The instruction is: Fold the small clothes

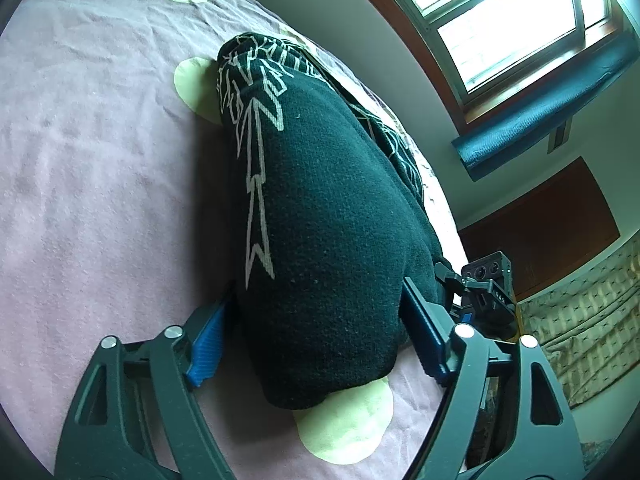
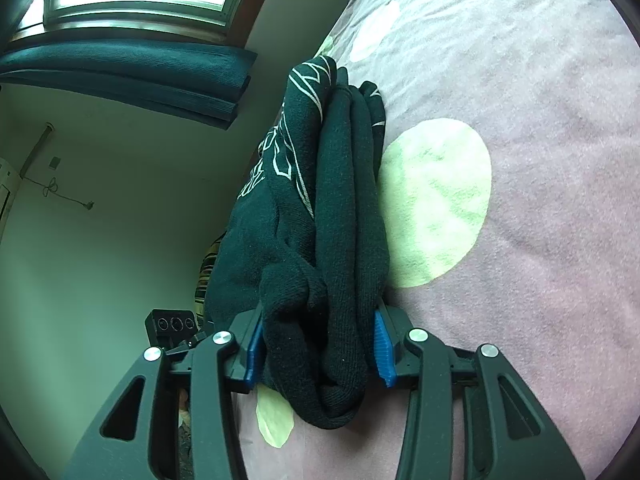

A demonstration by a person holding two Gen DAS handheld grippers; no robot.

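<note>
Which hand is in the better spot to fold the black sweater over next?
Probably the right. The right gripper has its blue pads squeezing the bunched end of the sweater, ready to lift. The left gripper only straddles the wide folded part, jaws spread; whether it grips is unclear.

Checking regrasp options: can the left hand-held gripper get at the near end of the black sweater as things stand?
Probably yes. The left hand-held gripper already straddles the near end of the black sweater, one blue pad on each side, with nothing between. The right hand-held gripper holds a separate bunched edge off to one side.
</note>
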